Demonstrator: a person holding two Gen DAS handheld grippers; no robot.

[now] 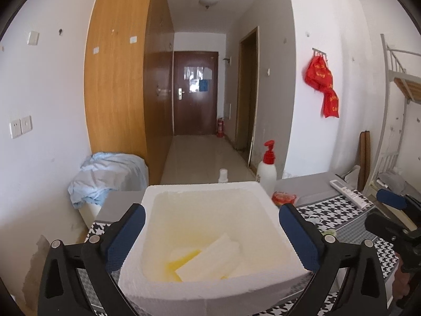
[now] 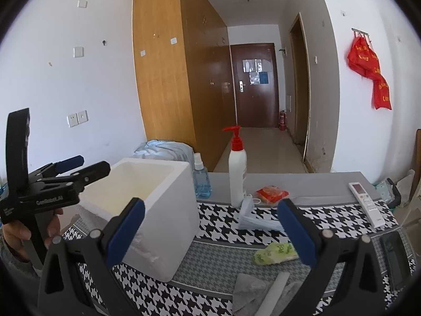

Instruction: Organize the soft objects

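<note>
A table draped in a black-and-white houndstooth cloth (image 2: 329, 218) carries everything, largest first: an open-topped white polystyrene foam box (image 1: 210, 293) sits at its left part, with the left gripper (image 1: 211, 234) poised just over the near rim, its blue-padded jaws spread wide on either side of the box opening and nothing between them. Inside the box, on the floor toward the near right corner, lies a white rectangular foam sheet packet (image 1: 210, 260); its long axis runs diagonally, from near-left up to far-right, lying flat over a yellow patch. The right gripper (image 2: 210, 231) hangs over the cloth to the right of the box, its jaws likewise wide apart and empty. A white pump bottle with a red dispenser head (image 2: 237, 173) stands upright behind the box, beside a clear spray bottle of blue liquid (image 2: 201, 181). A white remote control (image 2: 367, 204) lies well to the right. A folded pale blue face mask (image 2: 252, 217) rests near the pump bottle's base, with a small red packet (image 2: 272, 193) just behind it. A crumpled green-and-white wrapper (image 2: 275, 254) lies closest to the right gripper's right finger.
</note>
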